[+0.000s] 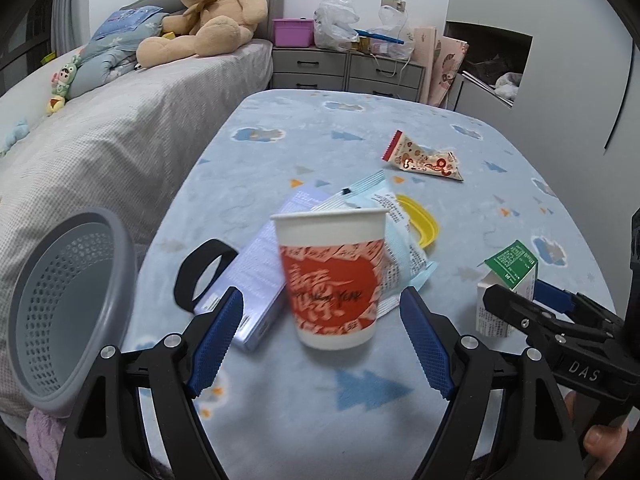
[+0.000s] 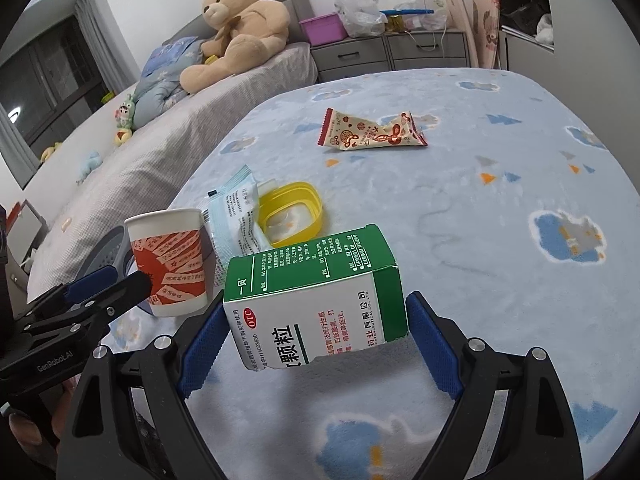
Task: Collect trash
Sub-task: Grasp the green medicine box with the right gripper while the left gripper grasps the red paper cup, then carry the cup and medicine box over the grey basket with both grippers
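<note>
A red-and-white paper cup (image 1: 332, 276) stands on the blue patterned table between the fingers of my open left gripper (image 1: 322, 320); the pads do not touch it. It also shows in the right wrist view (image 2: 168, 260). My right gripper (image 2: 316, 336) is open around a green-and-white medicine box (image 2: 316, 300), which also shows in the left wrist view (image 1: 506, 288); contact is unclear. A red-patterned snack wrapper (image 1: 420, 158) lies farther back. A pale blue sachet (image 1: 396, 224), a yellow lid (image 2: 292, 212) and a lilac box (image 1: 256, 272) lie behind the cup.
A grey perforated waste basket (image 1: 64, 304) hangs at the table's left edge. A black band (image 1: 202, 272) lies by the lilac box. A bed with a teddy bear (image 1: 208, 16) stands to the left. Grey drawers (image 1: 344, 68) stand beyond the table.
</note>
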`<move>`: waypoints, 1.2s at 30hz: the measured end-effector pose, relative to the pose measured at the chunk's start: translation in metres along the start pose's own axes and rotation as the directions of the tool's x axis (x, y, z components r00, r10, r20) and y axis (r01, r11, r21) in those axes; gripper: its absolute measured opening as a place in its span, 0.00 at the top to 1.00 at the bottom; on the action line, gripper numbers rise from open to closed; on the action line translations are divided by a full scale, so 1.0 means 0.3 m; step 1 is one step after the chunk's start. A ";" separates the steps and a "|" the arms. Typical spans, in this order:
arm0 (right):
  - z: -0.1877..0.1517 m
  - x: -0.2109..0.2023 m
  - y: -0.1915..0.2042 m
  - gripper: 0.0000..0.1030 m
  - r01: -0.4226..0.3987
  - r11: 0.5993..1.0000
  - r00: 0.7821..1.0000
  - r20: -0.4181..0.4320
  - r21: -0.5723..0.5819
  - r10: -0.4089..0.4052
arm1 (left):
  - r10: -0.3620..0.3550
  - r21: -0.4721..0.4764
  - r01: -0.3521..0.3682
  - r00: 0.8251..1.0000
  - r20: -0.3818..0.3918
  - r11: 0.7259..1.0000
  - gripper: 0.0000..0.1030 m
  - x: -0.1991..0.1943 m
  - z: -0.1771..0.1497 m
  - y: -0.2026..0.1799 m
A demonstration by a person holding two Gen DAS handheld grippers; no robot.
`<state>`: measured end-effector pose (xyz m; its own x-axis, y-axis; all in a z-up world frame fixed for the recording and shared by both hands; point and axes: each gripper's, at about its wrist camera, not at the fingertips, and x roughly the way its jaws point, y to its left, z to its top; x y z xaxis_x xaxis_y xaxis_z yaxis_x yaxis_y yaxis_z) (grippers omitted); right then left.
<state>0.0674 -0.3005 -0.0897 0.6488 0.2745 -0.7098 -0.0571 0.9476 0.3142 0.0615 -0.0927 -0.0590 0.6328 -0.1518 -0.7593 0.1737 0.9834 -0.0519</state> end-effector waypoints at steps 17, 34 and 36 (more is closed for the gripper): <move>-0.001 0.018 0.000 0.18 -0.008 1.000 1.000 -0.010 -0.002 0.008 | 0.031 0.024 -0.030 0.999 -0.022 0.999 0.40 0.144 0.031 -0.032; -0.015 -0.005 0.032 0.18 0.019 1.000 1.000 -0.004 -0.004 -0.019 | -0.008 0.011 0.008 1.000 0.030 1.000 0.41 -0.028 -0.016 0.044; -0.030 -0.015 0.046 0.18 0.018 1.000 1.000 -0.007 0.003 -0.018 | -0.007 0.002 0.007 1.000 0.028 1.000 0.41 -0.051 -0.034 0.078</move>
<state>0.0568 -0.2871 -0.0879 0.6445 0.2583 -0.7196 -0.0430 0.9520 0.3031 0.0482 -0.0665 -0.0552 0.6523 -0.1619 -0.7405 0.1801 0.9821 -0.0561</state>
